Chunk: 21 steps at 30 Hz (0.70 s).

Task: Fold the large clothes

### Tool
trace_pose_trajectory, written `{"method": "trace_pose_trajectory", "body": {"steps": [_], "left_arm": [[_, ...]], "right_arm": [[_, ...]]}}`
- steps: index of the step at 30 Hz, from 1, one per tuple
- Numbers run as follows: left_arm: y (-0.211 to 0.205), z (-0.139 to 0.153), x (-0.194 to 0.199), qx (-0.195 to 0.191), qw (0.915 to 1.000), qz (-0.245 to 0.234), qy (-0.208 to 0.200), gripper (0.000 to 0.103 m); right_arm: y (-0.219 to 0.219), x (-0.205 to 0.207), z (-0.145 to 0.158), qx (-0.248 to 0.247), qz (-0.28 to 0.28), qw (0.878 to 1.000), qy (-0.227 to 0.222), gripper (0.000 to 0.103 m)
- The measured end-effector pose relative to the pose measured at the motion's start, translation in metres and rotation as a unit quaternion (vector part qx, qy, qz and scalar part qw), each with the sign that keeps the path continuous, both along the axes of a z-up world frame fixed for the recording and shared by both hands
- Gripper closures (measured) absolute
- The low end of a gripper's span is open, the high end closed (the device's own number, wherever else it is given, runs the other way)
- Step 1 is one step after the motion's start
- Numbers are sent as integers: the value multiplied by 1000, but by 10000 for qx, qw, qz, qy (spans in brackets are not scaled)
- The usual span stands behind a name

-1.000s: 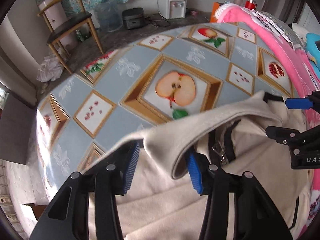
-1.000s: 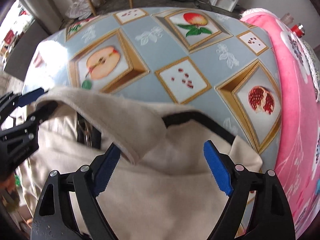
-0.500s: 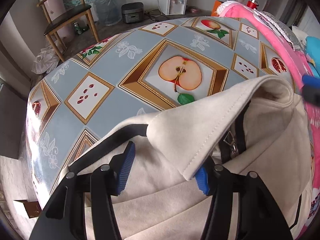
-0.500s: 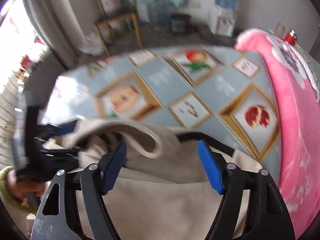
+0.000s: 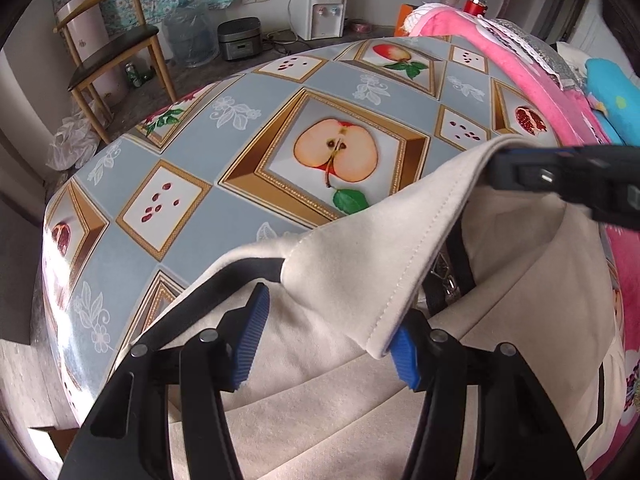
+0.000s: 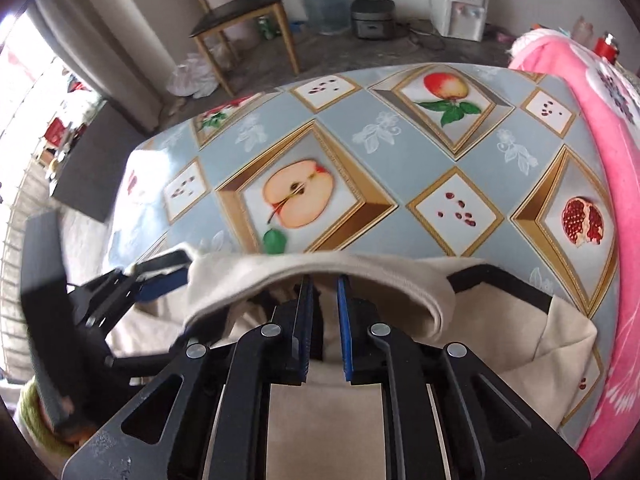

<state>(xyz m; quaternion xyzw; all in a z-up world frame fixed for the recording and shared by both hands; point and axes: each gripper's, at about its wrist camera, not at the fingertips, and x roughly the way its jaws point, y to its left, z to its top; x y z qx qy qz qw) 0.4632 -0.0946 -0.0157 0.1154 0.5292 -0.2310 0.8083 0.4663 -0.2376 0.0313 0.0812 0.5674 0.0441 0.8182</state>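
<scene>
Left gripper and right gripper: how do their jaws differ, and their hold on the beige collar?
The left gripper stands wide open; the right gripper is nearly shut, its jaws closing. The collar lies loose between the left gripper's pads, while the right gripper pinches its far end. Both have blue pads and point down at the jacket.

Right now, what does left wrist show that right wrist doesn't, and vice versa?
Only left wrist: the zipper pull under the raised collar, the blue plush, and the left tongs standing apart around the collar corner.

Only right wrist: the right tongs closing on the collar edge, the person's green sleeve, and the bright window side.

Both: the cream jacket, the fruit-print tablecloth, the pink blanket, the wooden chair, the water dispenser.
</scene>
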Motion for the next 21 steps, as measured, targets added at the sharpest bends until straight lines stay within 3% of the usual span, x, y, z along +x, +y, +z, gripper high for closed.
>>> {"method": "trace_pose_trajectory", "body": {"steps": [4,8,13,21], "left_arm": [[-2,3,-4,-34,9997,-209,-110,49],[-2,5,-6,-54,9988,-438,-191,49],[3,7,-7,-181,9979,-581,-212,48],[1,9,-11,-131,9970,-685,-338,48]], "right_arm": [[-6,13,-15,169,-408,9988,189,86],[-9,17,-27,464,-633,9962,377,72],[2,12,-27,640,-228,9956,643,64],[10,17,-28,344,-194,9974,604,64]]}}
